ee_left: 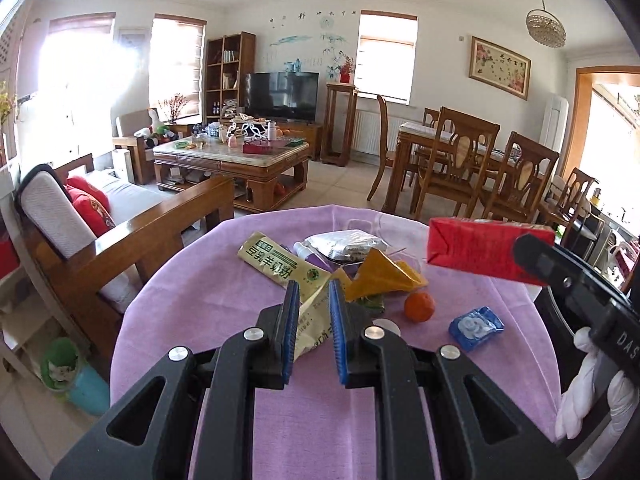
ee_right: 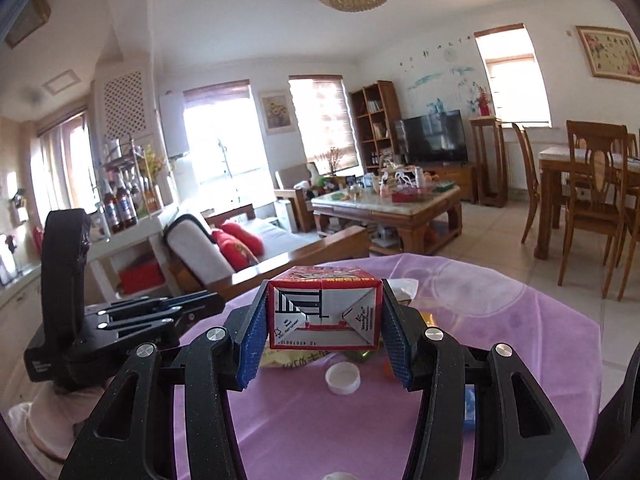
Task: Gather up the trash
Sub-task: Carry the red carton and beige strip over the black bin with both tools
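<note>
Cardboard, light and crushable, the red carton (ee_right: 323,312) sits clamped across its sides in my right gripper (ee_right: 324,332) jaws above the surface (ee_right: 520,320), while my left gripper (ee_left: 314,320) jaws pinch the thin, floppy sachet (ee_left: 276,264) by its near end.

left gripper (ee_left: 314,312): held above purple table (ee_left: 208,304), pads pinched on beige packet (ee_left: 312,320) | right gripper (ee_right: 324,334): raised over table, pads clamped on red carton (ee_right: 324,312)

Sunlit living room: wooden sofa (ee_left: 132,232), television (ee_left: 282,94), dining chairs (ee_left: 460,160).
</note>
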